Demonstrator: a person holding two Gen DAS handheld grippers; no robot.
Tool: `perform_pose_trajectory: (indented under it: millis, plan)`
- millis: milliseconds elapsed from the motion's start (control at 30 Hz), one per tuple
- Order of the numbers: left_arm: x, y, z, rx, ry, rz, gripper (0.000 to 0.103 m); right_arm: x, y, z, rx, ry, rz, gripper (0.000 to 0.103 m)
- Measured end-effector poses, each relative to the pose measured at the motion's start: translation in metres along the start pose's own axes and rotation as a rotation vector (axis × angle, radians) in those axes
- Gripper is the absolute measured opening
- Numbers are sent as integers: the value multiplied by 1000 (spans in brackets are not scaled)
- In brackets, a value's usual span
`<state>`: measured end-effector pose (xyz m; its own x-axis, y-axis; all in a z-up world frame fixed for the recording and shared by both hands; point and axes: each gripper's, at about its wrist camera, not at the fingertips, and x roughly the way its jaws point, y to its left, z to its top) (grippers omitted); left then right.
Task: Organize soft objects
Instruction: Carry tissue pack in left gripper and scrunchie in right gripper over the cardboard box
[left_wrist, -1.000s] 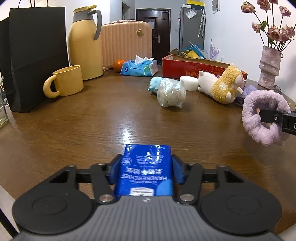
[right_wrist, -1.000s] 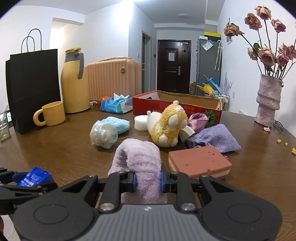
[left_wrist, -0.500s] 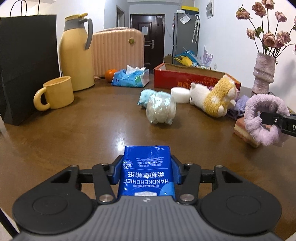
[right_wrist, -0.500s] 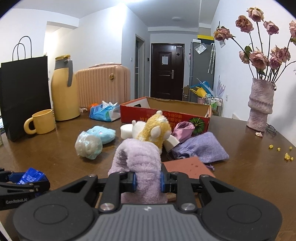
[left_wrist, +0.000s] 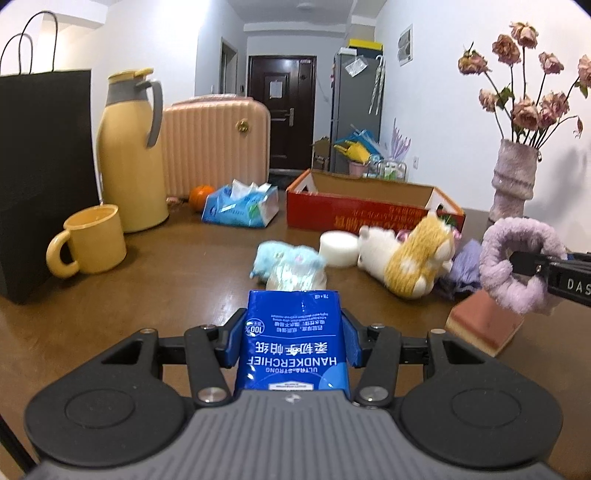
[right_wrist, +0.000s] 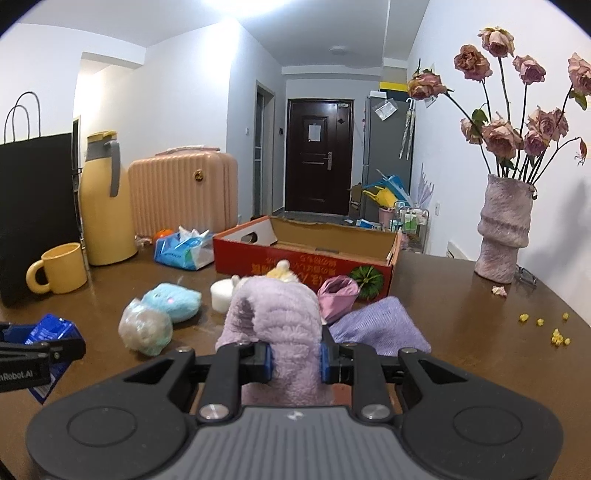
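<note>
On left wrist view, left hand-held gripper (left_wrist: 293, 338) clamps tissue pack (left_wrist: 293, 349); right view: right hand-held gripper (right_wrist: 295, 360) clenches purple scrunchie (right_wrist: 275, 325).

The table (left_wrist: 155, 280) is dark wood with a soft sheen. The blue tissue pack (left_wrist: 293, 343), lower centre, is glossy plastic film (crinkled at its top edge). The lilac scrunchie (right_wrist: 275, 317) looks fluffy plush; the red box (right_wrist: 306, 254) is matt cardboard.
</note>
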<state>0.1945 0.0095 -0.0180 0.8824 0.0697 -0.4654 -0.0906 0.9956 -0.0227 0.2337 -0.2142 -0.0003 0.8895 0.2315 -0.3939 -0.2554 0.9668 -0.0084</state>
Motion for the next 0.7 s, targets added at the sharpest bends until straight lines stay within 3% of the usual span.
perform_pose_trajectory:
  millis: [700]
  plan:
    - [44, -27, 71, -17, -96, -66, 53, 56, -27, 50, 51, -50, -36, 22]
